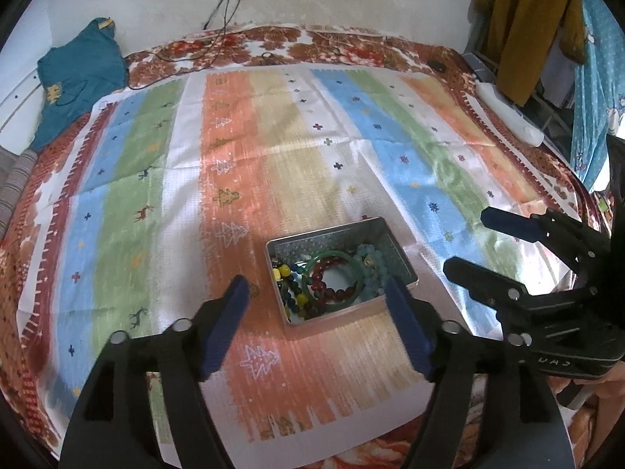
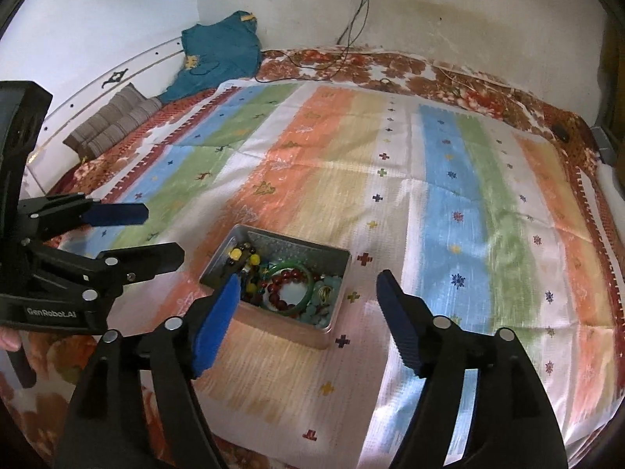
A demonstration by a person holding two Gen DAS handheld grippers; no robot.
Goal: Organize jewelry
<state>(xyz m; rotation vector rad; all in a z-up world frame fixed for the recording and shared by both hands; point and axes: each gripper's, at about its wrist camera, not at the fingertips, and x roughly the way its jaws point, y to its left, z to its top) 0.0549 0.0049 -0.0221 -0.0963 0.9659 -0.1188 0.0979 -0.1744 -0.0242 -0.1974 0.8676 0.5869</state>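
Observation:
A small metal tin sits on a striped cloth and holds jewelry: a green bangle, a dark red bead bracelet, pale blue-green beads and a multicoloured bead string. My left gripper is open and empty, just in front of the tin. My right gripper is open and empty, near the tin; it also shows in the left wrist view.
The striped cloth covers a floral bed. A teal garment and a striped pillow lie at the far left. Cables hang from the wall. A white object lies at the right edge.

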